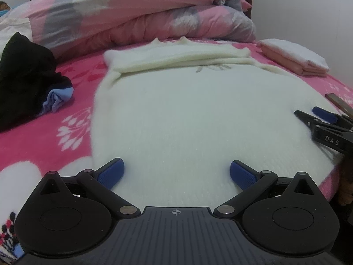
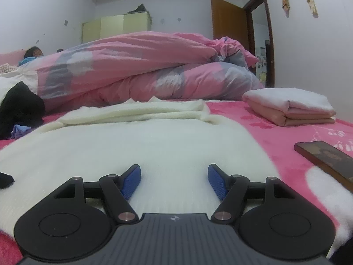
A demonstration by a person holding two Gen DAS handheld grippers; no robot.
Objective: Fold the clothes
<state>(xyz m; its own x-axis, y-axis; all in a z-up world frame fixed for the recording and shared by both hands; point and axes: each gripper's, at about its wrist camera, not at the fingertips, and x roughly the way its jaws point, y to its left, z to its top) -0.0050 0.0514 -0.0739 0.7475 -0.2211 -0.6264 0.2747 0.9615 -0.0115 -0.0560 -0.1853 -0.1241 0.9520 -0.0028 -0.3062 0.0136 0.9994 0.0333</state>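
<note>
1. Left gripper (image 1: 177,173): jaws wide apart, empty, low over the cream sweater (image 1: 187,119) at frame centre.
2. Right gripper (image 2: 174,180): jaws wide apart, empty, above the same sweater (image 2: 154,145), which lies flat on the pink blanket (image 2: 286,154).
3. Only the right view shows a phone (image 2: 326,159), right edge.
4. Only the left view shows the other gripper, right edge.

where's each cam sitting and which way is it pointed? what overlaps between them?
Left wrist: low over the near hem of the white sweater, facing the pink duvet; own open left gripper shows, right gripper at the right edge.
Right wrist: also at the hem, further right, same heading; own open right gripper shows.
Shared: sweater, duvet, folded stack, black garment.
</note>
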